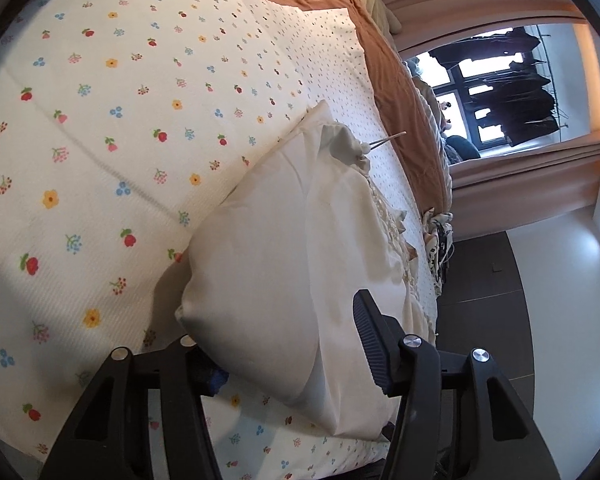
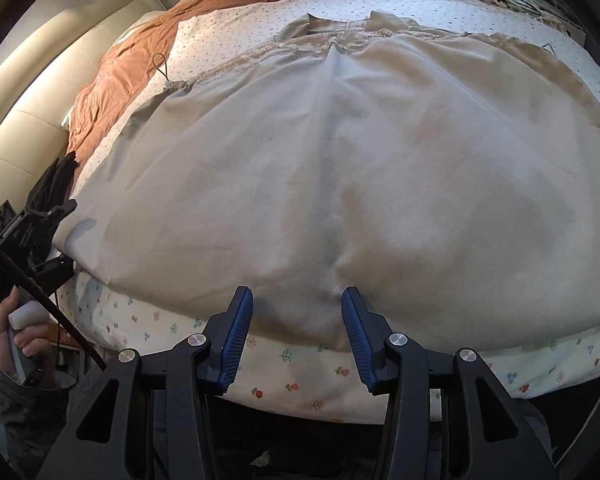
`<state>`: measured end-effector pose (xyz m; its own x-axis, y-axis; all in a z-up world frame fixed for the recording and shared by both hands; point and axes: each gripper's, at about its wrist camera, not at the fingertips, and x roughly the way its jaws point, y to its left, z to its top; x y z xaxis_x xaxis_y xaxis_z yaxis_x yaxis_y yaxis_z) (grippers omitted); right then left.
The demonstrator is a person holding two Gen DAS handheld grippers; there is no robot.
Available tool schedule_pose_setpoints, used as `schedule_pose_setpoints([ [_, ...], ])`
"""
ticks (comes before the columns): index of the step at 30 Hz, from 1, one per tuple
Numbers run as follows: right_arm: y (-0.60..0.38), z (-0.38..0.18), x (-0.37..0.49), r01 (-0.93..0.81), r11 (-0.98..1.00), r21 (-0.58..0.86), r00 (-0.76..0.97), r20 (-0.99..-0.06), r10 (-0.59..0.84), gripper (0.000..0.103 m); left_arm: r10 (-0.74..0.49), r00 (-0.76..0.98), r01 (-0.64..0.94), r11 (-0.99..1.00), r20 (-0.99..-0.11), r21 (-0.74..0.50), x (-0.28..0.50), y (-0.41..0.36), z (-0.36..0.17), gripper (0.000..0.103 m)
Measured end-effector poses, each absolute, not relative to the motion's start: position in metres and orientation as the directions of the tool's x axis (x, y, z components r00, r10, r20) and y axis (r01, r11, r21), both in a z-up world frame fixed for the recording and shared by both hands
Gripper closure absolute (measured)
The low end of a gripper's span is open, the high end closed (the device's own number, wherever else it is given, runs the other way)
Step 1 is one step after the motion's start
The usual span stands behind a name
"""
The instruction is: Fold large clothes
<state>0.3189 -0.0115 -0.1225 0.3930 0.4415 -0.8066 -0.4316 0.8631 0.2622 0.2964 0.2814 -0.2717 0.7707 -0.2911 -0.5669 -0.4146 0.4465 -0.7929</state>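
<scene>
Cream garment being held at its hem on the bed

The garment is being spread over the floral sheet; its 6 o'clock hem is being straddled by both half-open grippers, left gripper and right gripper, unclamped.

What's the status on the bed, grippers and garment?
Left gripper open astride the cream garment's corner. Right gripper open at its near hem. Garment spread on floral sheet; nothing in the way.

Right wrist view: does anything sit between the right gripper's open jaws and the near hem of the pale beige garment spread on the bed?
Nothing visible does. The right gripper stands open just at the near hem of the pale beige cotton garment, which lies on the floral white bedsheet; only bare fabric lies between the blue pads.
</scene>
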Motion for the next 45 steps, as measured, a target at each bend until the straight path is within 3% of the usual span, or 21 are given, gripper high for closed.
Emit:
schedule_pose_setpoints([
  [5, -0.004, -0.124, 0.335, -0.425, 0.871, 0.246, 0.405, -0.809, 0.426, 0.072, -0.274, 0.757, -0.435, 0.466, -0.593, -0.771, 0.294, 0.279, -0.270, 0.054],
  [9, -0.002, -0.130, 0.352, -0.416, 0.870, 0.263, 0.410, -0.800, 0.438, 0.079, -0.239, 0.694, -0.501, 0.516, -0.679, -0.694, 0.298, 0.276, -0.278, 0.072],
  [15, 0.000, -0.133, 0.372, -0.386, 0.871, 0.304, 0.408, -0.790, 0.457, 0.080, -0.223, 0.707, -0.503, 0.508, -0.671, -0.699, 0.307, 0.277, -0.267, 0.089],
  [30, -0.038, -0.135, 0.345, -0.363, 0.824, 0.435, 0.320, -0.773, 0.548, 0.080, -0.416, 0.836, -0.122, 0.493, -0.357, -0.861, 0.349, 0.218, -0.136, 0.092],
  [38, -0.079, -0.123, 0.343, -0.334, 0.764, 0.552, 0.299, -0.707, 0.641, 0.080, -0.516, 0.804, 0.008, 0.508, -0.297, -0.861, 0.382, 0.163, -0.083, 0.092],
  [45, -0.133, -0.095, 0.346, -0.311, 0.816, 0.487, 0.448, -0.682, 0.578, 0.080, -0.577, 0.757, 0.065, 0.532, -0.305, -0.844, 0.420, 0.111, -0.056, 0.092],
])
